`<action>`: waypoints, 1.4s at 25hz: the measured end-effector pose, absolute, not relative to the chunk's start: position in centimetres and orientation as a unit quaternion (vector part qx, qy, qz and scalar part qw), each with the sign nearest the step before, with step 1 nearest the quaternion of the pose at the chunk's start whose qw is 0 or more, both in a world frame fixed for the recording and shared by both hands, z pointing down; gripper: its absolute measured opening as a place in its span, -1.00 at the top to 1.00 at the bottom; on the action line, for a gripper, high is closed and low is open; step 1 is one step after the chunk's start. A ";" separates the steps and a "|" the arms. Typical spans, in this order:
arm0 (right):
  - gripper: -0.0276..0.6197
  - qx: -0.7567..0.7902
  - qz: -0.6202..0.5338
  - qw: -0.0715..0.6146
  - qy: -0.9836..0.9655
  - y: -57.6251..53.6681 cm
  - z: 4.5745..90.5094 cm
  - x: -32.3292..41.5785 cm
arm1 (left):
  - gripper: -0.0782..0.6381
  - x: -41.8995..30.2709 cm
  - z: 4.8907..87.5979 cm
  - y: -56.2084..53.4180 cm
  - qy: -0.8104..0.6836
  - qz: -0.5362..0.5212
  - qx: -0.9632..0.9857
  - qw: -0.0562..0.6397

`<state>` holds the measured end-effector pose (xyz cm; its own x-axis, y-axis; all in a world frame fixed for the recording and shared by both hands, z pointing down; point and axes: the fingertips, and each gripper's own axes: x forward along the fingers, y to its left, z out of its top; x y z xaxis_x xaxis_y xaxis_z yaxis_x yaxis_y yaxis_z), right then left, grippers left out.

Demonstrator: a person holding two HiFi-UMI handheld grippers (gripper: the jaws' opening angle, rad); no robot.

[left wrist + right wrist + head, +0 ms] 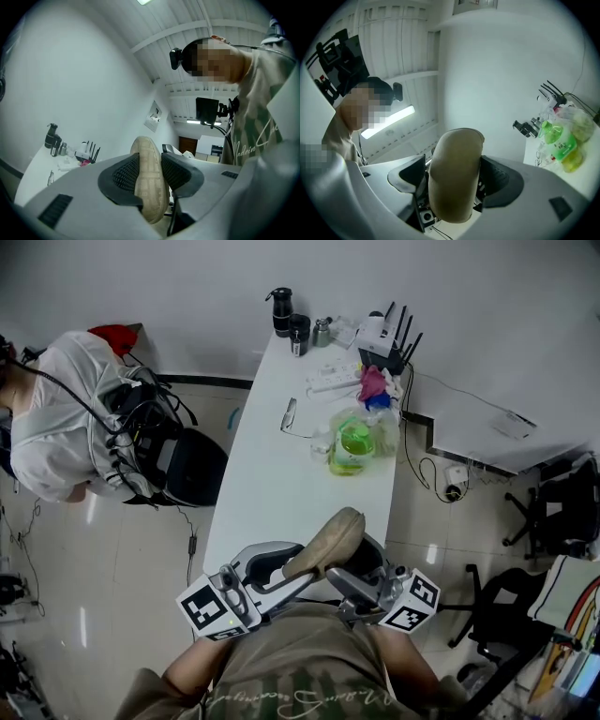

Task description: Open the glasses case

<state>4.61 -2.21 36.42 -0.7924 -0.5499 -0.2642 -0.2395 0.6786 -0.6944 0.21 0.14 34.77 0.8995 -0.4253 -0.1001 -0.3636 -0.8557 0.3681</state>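
I hold a tan, oval glasses case (326,542) in the air over the near end of the white table (272,493); it looks closed. My left gripper (286,570) clamps the case's lower left end. In the left gripper view the case's edge (151,187) stands between the two black ribbed pads (125,172), which press on it. My right gripper (354,570) grips the case from the right. In the right gripper view the broad face of the case (454,168) fills the gap, with a pad (500,178) against its side.
Further along the table lie a pair of glasses (289,415), a green bottle in a plastic bag (354,442), a power strip (333,381), a router (389,338) and black bottles (281,312). A person in white (66,418) sits left by a black chair (192,465).
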 end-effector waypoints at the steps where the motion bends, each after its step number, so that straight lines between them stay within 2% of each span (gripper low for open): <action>1: -0.22 -0.231 -0.334 0.225 0.886 -2.4 36.8 4.5 | 0.34 0.3 35.1 0.1 -0.209 -0.084 0.959 0.172; 10: -0.19 -0.259 -0.276 0.163 0.911 -2.0 37.4 4.0 | 0.33 0.4 37.2 1.1 -0.215 -0.032 0.962 0.165; 20: -0.17 -0.217 -0.232 0.117 0.941 -0.9 36.5 3.2 | 0.33 0.2 36.4 1.7 -0.166 -0.018 0.974 0.152; 27: -0.17 -0.176 -0.233 0.122 0.949 0.2 36.0 2.5 | 0.33 -0.9 35.0 1.6 -0.132 -0.068 0.968 0.200; 35: -0.17 -0.179 -0.213 0.102 0.955 0.3 36.5 2.3 | 0.35 -0.7 36.6 2.2 -0.187 -0.012 0.971 0.148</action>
<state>2.34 0.32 36.48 -0.9148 -0.3860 -0.1190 -0.2986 0.8446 -0.4443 -0.74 2.22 36.63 0.9296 -0.3672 0.0317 -0.3599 -0.8861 0.2921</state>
